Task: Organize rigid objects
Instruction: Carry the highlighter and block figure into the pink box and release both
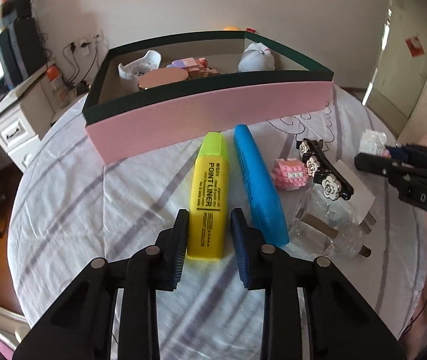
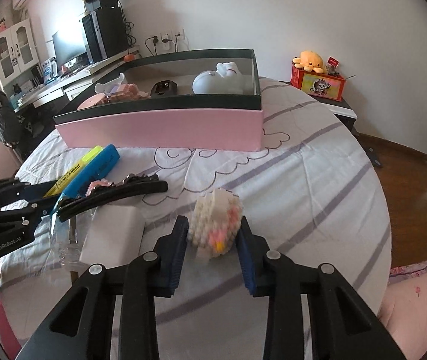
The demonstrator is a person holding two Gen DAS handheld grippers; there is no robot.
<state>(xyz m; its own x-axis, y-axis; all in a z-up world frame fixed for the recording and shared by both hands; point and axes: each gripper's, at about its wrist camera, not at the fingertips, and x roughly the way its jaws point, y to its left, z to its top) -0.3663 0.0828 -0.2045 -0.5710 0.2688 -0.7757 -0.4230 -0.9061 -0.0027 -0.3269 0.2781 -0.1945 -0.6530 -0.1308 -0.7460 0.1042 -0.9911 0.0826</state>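
Note:
A yellow highlighter (image 1: 210, 186) lies on the striped bed sheet in front of the pink box (image 1: 207, 117). My left gripper (image 1: 210, 214) is shut on its near end, a pad pressing each side. Beside it lie a blue highlighter (image 1: 258, 186), a pink brick piece (image 1: 290, 174), a black flower hair clip (image 1: 324, 171), a clear glass bottle (image 1: 324, 228) and a white plug (image 1: 360, 198). In the right wrist view, my right gripper (image 2: 213, 220) is shut on a white brick figure (image 2: 216, 225) with pink and yellow spots. The box (image 2: 159, 132) holds several toys.
A desk with a monitor and computer tower (image 2: 102, 36) stands left of the bed. A nightstand with an orange plush (image 2: 309, 60) stands behind the bed on the right. Wooden floor (image 2: 408, 186) lies beyond the bed's right edge.

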